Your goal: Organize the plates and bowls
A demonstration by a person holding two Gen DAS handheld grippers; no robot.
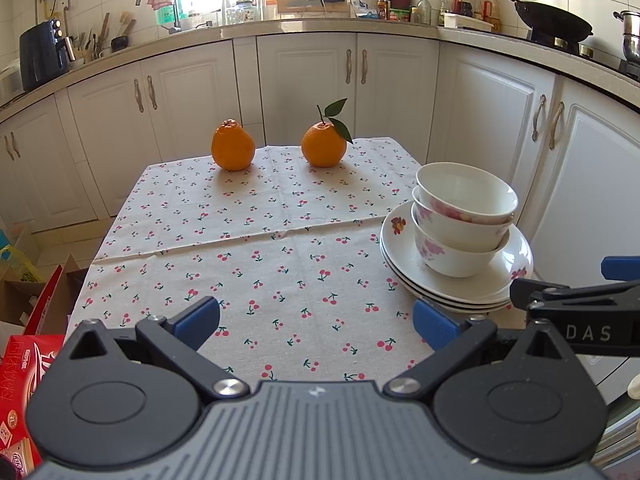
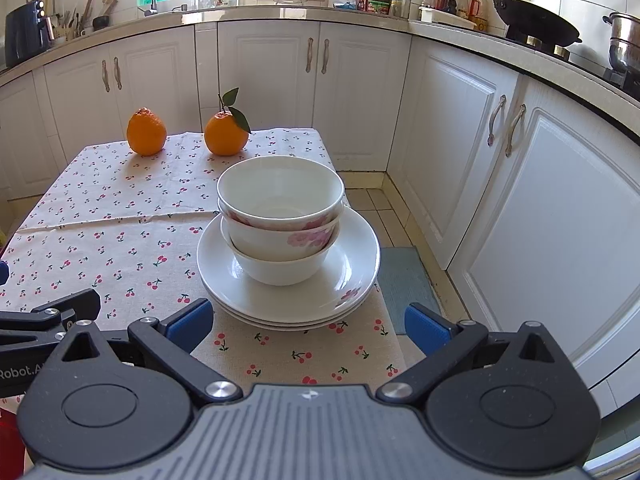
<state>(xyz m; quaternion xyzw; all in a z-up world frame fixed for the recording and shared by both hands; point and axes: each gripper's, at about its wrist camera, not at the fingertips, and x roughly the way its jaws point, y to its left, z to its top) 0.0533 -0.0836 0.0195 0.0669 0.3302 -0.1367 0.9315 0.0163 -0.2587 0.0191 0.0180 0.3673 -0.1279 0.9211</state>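
Small worktop (image 1: 280, 216) covered in a cream cloth printed with red cherries, set in a white-cabinet kitchen. Near its right edge, three stacked plates (image 2: 352, 280), white with a pink flower motif. Nested on top of them, three white bowls (image 2: 280, 200) with pink blossoms, the topmost sitting slightly askew. Toward the far edge of the cloth, two oranges side by side and apart: a plain one (image 1: 233, 145) on the left, one with a stem and green leaves (image 1: 324, 144) on the right. Left gripper (image 1: 318, 322) hovering low over the near, bare part of the cloth, jaws wide apart and holding nothing, blue pads showing. Right gripper (image 2: 308, 324) just short of the plate stack, jaws likewise wide apart and empty, facing the near rim of the plates without touching. Grippers close beside each other, each partly visible in the other's view. In the background, a dark wok (image 1: 554, 20) on the stove and red boxes (image 1: 24, 376) on the floor at left.
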